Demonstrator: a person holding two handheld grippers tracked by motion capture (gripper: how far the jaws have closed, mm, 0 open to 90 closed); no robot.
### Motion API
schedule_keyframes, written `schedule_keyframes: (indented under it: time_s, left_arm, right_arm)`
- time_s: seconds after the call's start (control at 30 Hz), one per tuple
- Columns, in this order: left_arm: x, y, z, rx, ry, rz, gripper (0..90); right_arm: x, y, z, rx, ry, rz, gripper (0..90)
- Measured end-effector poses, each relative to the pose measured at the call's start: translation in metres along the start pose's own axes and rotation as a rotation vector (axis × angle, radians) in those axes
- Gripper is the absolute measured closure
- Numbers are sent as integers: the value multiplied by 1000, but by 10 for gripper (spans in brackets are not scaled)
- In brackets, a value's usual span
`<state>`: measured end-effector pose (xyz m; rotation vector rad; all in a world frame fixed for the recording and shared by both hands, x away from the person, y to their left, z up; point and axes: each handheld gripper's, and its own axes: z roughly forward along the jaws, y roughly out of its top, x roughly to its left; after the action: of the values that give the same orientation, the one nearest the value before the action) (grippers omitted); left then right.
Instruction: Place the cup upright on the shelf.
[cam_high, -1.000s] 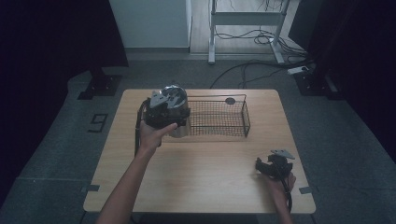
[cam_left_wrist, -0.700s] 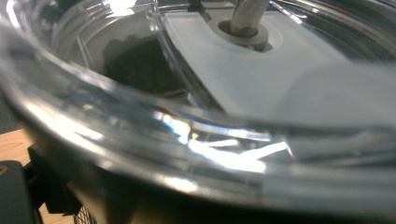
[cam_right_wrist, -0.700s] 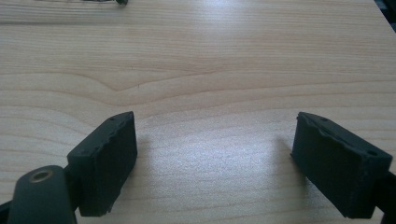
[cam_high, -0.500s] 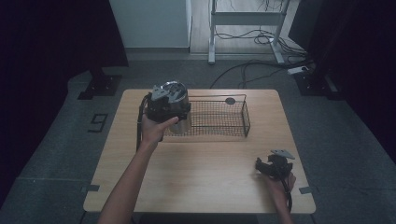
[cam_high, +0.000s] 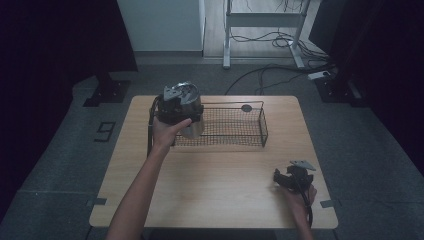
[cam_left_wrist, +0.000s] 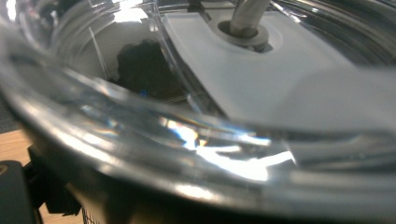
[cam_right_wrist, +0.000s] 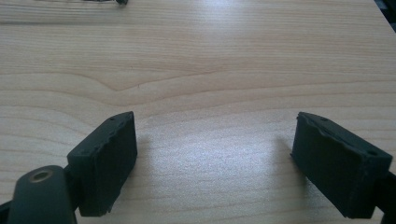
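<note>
Up close in my left gripper view, a shiny metal pot (cam_left_wrist: 196, 140) crowds the lens, its glass lid (cam_left_wrist: 280, 79) and knob stem gleaming with reflections. From the high view that pot (cam_high: 191, 125) hangs at the upper left of the frame, over the left end of the wire basket (cam_high: 235, 127), with my left gripper (cam_high: 175, 107) against it; whether those fingers are clamped on it I cannot tell. The basket sits toward the far edge of the table (cam_high: 215, 200), leaving broad bare wood toward the bottom of the frame. My right gripper (cam_high: 292, 177) rests at the lower right near the table's edge, its fingers (cam_right_wrist: 105, 163) spread wide apart over bare wood.
</note>
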<state>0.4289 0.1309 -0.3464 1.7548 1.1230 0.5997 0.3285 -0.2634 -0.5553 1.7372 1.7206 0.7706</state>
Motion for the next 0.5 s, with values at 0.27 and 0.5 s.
schedule_keyframes:
  time_s: [0.27, 0.5]
  left_arm:
    - [1, -2, 16, 8, 12, 7, 36]
    - [7, 1, 28, 8, 23, -11, 36]
  right_arm:
    - [0, 0, 0, 0, 0, 0, 138]
    - [0, 0, 0, -1, 1, -1, 138]
